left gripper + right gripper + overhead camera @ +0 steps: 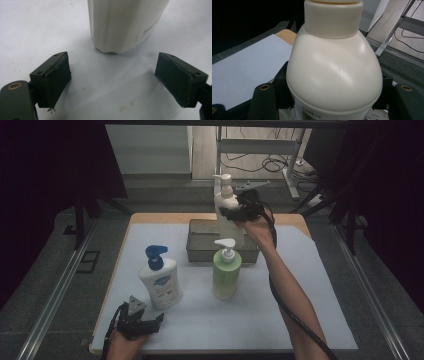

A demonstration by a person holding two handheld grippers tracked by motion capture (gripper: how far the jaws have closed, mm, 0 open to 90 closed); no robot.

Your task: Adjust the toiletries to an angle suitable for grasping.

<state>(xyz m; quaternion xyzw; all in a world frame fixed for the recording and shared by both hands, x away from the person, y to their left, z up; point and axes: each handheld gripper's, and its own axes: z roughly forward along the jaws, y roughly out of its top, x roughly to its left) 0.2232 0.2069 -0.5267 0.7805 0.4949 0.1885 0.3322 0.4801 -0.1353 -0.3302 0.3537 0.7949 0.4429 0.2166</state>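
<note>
Holding: we have the cream pump bottle [227,207] clamped in our right gripper [239,212], the jaws closed on its body just under the shoulder, up at 12 o'clock of the table.
Cream pump bottle: upright, lifted, above the grey tray [200,242] — in the right gripper view its rounded shoulder [334,72] and ribbed collar rise between our two black jaws, which press on either side.
Grey tray: at 12 o'clock on the white sheet [300,285], its near wall just behind the green bottle.
Green bottle [225,275]: upright with a white pump, at the centre of the sheet, toward 1 o'clock from the blue-capped bottle and well apart from our right gripper.
White bottle with blue pump [160,280]: upright at 9 o'clock of the green bottle, a little way from it.
Left gripper [135,317]: at 7 o'clock on the table, near the front edge, resting on the sheet with its grey three-cornered plate on top; jaws wide apart and gripping nothing.
Left gripper view: we look along the sheet at the base of the white bottle [125,27], which stands just beyond the jaw tips — not between them, not touching.
Right forearm [292,295]: runs from 5 o'clock up to the tray, cable trailing beside it.
</note>
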